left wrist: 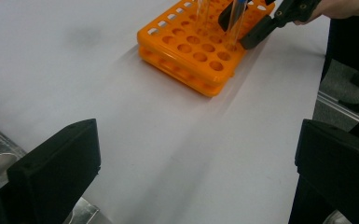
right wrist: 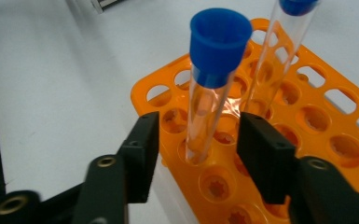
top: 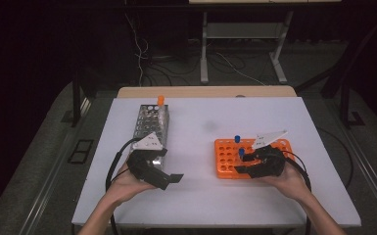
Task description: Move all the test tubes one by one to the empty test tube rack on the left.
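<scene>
Right tongs (right wrist: 196,140) are sitting open around a blue-capped tube (right wrist: 212,88) standing in the orange rack (right wrist: 317,121) on the worktop (top: 200,196), jaws not touching it. Second tube's (right wrist: 275,60) cap is getting cut off up top. Left tongs (left wrist: 191,172) are hanging open, empty, beside the metal rack (top: 149,120). No readable labels anywhere.

rack (right wrist: 307,116): bright orange | tube (right wrist: 210,107): clear w/ blue cap | second tube (right wrist: 272,60): clear, blue cap too | metal rack (top: 149,122): silvery grey, one orange-capped tube (top: 160,100) | tabletop (top: 196,196): plain white | tongs (right wrist: 198,158): black
</scene>
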A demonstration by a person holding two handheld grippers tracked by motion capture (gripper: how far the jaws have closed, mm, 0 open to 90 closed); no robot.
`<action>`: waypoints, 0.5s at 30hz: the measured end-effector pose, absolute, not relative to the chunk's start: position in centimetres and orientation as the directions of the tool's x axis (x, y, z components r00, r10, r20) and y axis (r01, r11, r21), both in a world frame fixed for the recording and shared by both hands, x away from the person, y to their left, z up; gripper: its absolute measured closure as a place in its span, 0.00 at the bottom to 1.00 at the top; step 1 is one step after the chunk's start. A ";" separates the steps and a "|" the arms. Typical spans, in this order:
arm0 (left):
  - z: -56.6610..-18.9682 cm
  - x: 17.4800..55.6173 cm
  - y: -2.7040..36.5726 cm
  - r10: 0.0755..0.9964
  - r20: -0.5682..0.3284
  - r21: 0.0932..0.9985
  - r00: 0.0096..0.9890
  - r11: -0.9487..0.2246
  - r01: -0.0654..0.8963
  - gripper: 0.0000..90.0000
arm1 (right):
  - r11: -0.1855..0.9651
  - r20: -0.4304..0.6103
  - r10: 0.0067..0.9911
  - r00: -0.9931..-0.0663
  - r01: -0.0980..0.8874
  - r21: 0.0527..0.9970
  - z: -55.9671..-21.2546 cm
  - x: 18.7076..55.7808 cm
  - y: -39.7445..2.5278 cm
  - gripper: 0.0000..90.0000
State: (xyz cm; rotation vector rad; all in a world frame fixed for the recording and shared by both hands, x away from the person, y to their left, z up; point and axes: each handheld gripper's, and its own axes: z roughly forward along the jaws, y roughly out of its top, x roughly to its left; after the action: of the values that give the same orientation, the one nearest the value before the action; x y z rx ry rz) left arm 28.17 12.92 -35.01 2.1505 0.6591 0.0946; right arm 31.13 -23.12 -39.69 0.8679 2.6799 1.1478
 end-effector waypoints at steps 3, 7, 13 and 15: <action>-35.2 28.1 12.6 0.478 -0.160 0.755 0.864 -0.504 0.419 0.00 | 0.559 0.110 0.542 -0.833 0.455 0.693 -39.9 31.2 -22.8 0.66; -35.4 27.9 12.3 0.468 -0.159 0.752 0.869 -0.513 0.414 0.00 | 0.561 0.089 0.550 -0.831 0.446 0.697 -40.0 31.3 -22.4 0.81; -35.3 27.9 12.0 0.455 -0.158 0.747 0.876 -0.525 0.407 0.00 | 0.556 0.085 0.543 -0.836 0.433 0.709 -39.5 31.2 -22.2 0.85; -35.2 27.9 11.9 0.449 -0.159 0.748 0.879 -0.526 0.404 0.00 | 0.548 0.088 0.545 -0.834 0.434 0.715 -39.0 31.2 -22.4 0.85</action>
State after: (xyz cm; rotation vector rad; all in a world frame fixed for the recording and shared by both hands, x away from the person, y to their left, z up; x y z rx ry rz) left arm 27.94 11.92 -35.20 2.1873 0.6118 0.0670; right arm 31.19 -22.39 -39.04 0.8383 2.6353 1.1563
